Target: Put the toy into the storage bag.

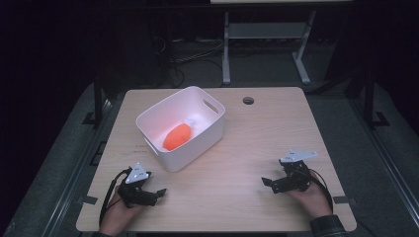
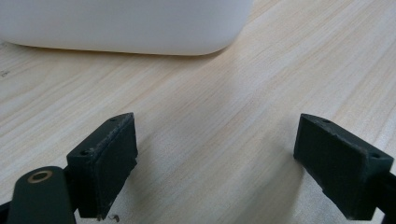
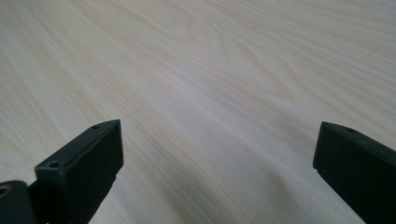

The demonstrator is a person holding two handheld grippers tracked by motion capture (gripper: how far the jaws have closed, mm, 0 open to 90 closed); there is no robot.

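Half the orange object (image 1: 177,137) hides behind the bin (image 1: 197,140) wall.

My left hand (image 1: 118,212) and right hand (image 1: 309,197) are cut off by the bottom edge of the high view, and each is partly covered by the tongs it holds. In the white bin (image 1: 197,140), the near wall hides the lower end of the orange thing (image 1: 177,137); behind it lies something small and pale (image 1: 191,121), too washed out for me to tell what it is. In the left gripper view the bin (image 2: 126,23) runs off the top and left edges, so I see just its lower wall. The room behind the bench (image 1: 267,133) is too dark to make out.
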